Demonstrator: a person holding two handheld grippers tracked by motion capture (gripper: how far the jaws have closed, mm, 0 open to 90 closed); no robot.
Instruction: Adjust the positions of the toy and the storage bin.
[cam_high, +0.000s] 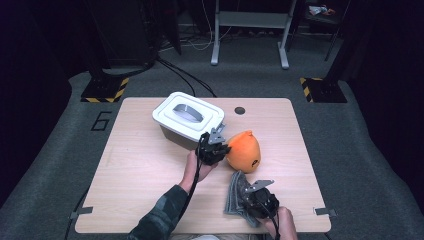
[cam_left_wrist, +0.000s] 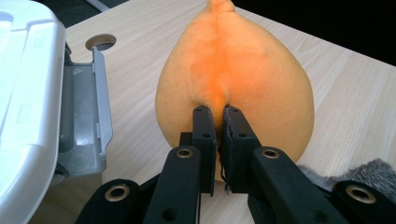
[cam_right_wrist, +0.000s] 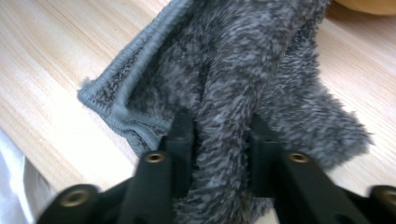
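Orange plush (cam_high: 244, 151) pinched by left gripper (cam_high: 220, 148), forearm angled in.

Pale wood bench (cam_high: 140, 165), round cable hole (cam_high: 239, 110) near its far edge. White lidded bin (cam_high: 186, 118) set askew on the far left half, grey handle (cam_high: 187, 113) recessed in the lid, grey side latch (cam_left_wrist: 95, 109) hanging open. Grey carpet floor (cam_high: 360, 150) all around, marked with a number six (cam_high: 101, 120) off the far left corner. Yellow-and-black striped base plates (cam_high: 105, 90) at both far sides. Grey frame legs (cam_high: 250, 30) and loose cables (cam_high: 185, 75) beyond
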